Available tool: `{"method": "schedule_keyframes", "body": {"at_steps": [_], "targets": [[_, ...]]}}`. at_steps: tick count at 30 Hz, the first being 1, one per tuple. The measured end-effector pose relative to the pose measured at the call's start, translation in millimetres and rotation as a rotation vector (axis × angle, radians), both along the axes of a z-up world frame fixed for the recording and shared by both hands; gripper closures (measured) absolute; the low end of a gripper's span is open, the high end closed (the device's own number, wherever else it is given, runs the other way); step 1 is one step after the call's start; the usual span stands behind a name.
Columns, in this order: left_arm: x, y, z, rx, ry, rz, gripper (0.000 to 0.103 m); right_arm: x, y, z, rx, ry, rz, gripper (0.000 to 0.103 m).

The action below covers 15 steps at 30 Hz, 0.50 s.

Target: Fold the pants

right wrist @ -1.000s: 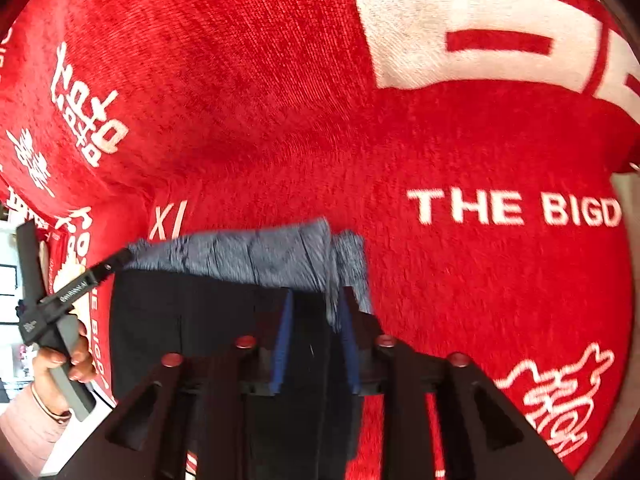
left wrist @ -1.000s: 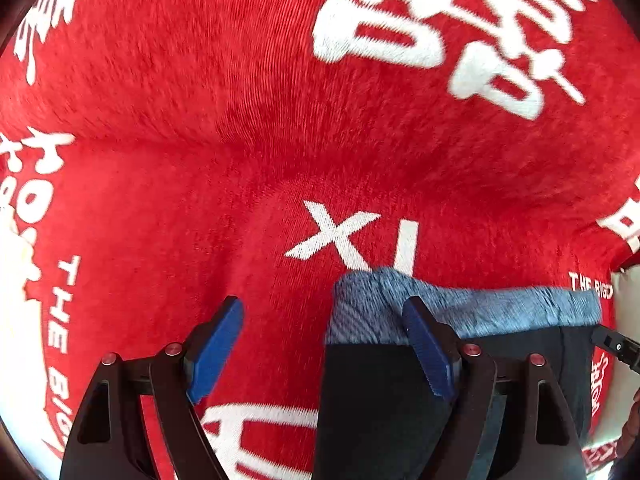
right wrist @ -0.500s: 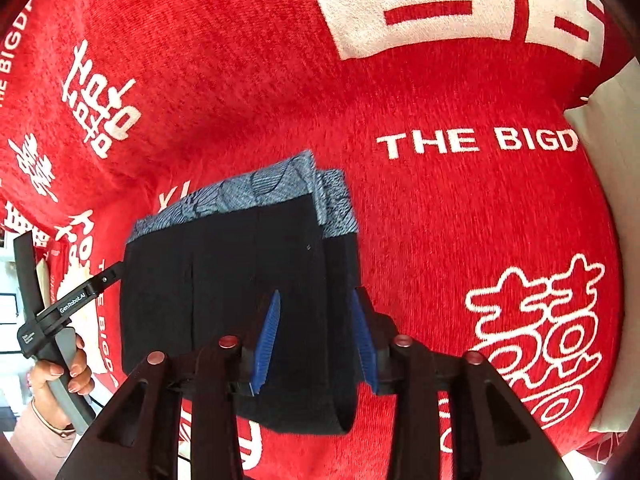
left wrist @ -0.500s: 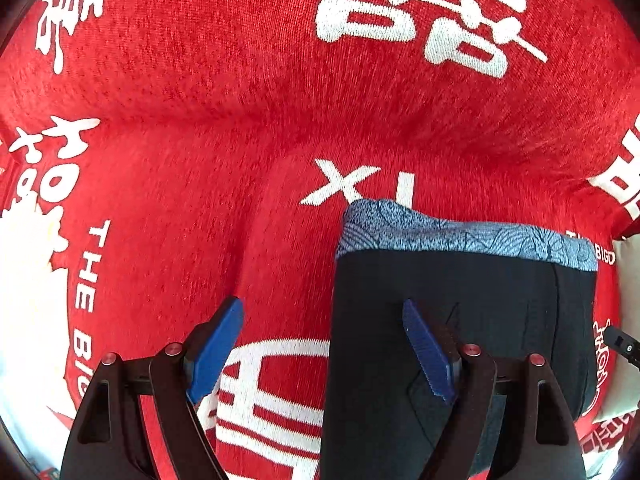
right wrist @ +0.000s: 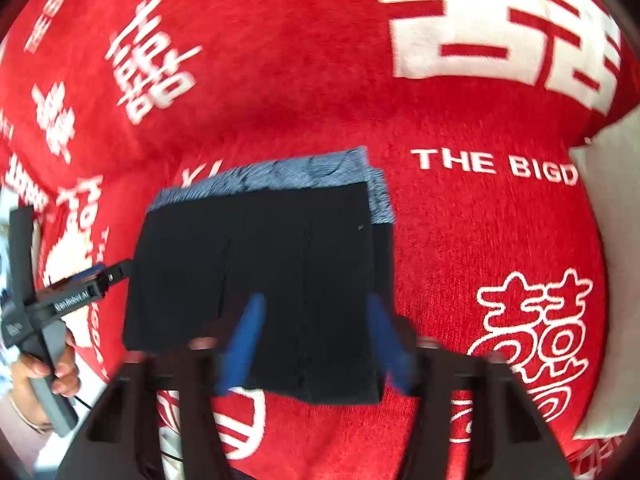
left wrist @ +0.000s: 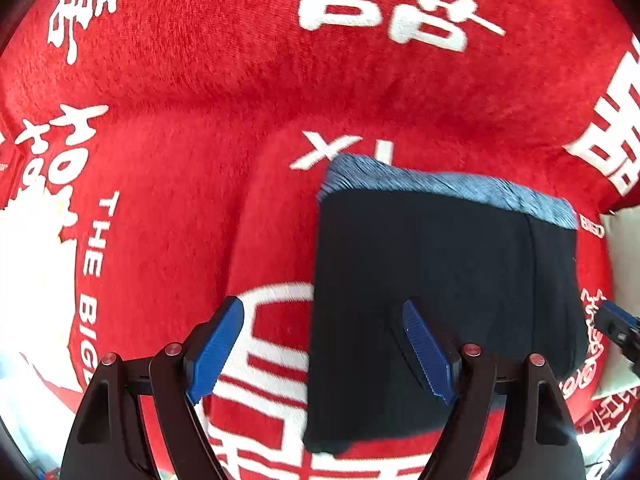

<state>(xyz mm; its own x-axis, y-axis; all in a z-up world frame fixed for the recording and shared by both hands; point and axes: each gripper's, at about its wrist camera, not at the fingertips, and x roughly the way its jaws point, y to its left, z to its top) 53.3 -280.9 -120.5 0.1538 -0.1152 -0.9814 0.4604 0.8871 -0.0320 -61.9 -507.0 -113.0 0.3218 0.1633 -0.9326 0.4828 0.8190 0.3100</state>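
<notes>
The left gripper (left wrist: 320,344) hangs with blue pads spread wide, gripping nothing, its right pad above the folded black pants (left wrist: 440,280). The right gripper (right wrist: 316,344) is likewise parted and empty over the pants (right wrist: 260,280), which lie ahead as a flat rectangle, blue-grey patterned waistband (right wrist: 272,176) at the far edge. Beyond, the red blanket (right wrist: 460,240) reads "THE BIGD" and "XI" in white.
</notes>
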Motion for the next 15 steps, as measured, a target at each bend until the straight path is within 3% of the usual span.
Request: {"method": "schedule_keyframes", "body": {"at_steps": [4,7,11,15], "targets": [[-26,-3,-12,0.034,0.011,-0.064,0.02,-2,19,-8,-0.016,0.034,0.069,0.069],[-34,4,-36,0.037,0.054,-0.041,0.02,-5,22,-25,-0.013,0.082,0.062,0.069],[-28,12,-46,0.009,0.09,0.008,0.009,-9,22,-43,-0.017,0.106,0.051,0.07],[-27,15,-50,0.0,0.086,0.005,0.002,-8,32,-47,-0.085,0.098,0.099,0.067]]}}
